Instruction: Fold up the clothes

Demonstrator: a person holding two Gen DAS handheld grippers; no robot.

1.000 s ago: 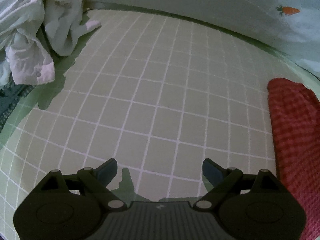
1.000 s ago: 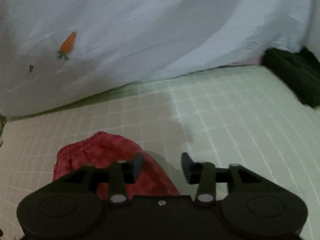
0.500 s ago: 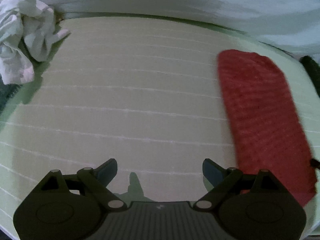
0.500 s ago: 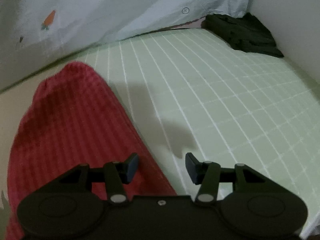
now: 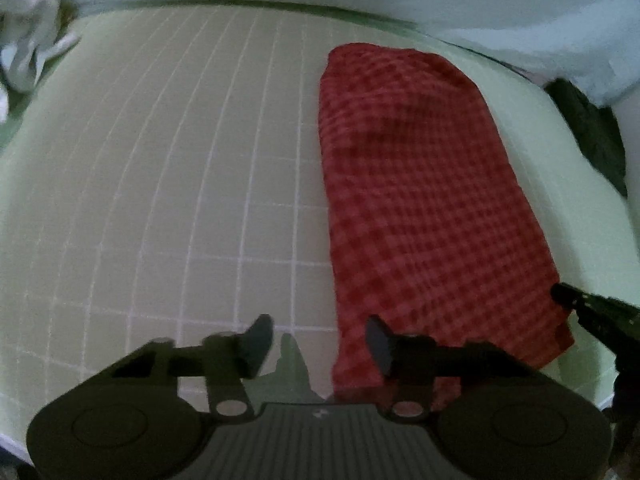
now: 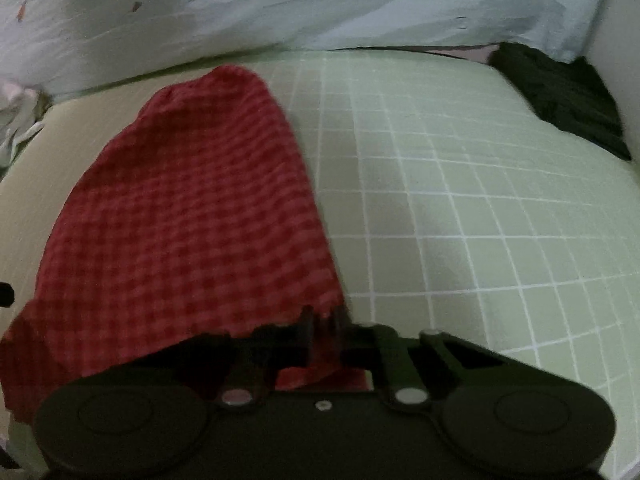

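My right gripper (image 6: pixel 322 330) pinches the near right corner of the red checked cloth (image 6: pixel 192 224), which lies lengthwise toward 12 o'clock on the grid-lined green sheet (image 6: pixel 460 208). My left gripper (image 5: pixel 318 340) gapes, empty. Risk: one-corner lift skews the fold.

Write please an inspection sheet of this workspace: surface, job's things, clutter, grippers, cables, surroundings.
Surface: green grid sheet, laid flat.
Job's things: red checked cloth, long and flat, near end lifted a little.
Clutter: white clothes in the far left corner; dark garment in the far right corner.
Grippers: left gripper open at the cloth's near left corner; right gripper shut on its near right corner.
Cables: nothing seen.
Surroundings: pale quilt with carrot prints behind.
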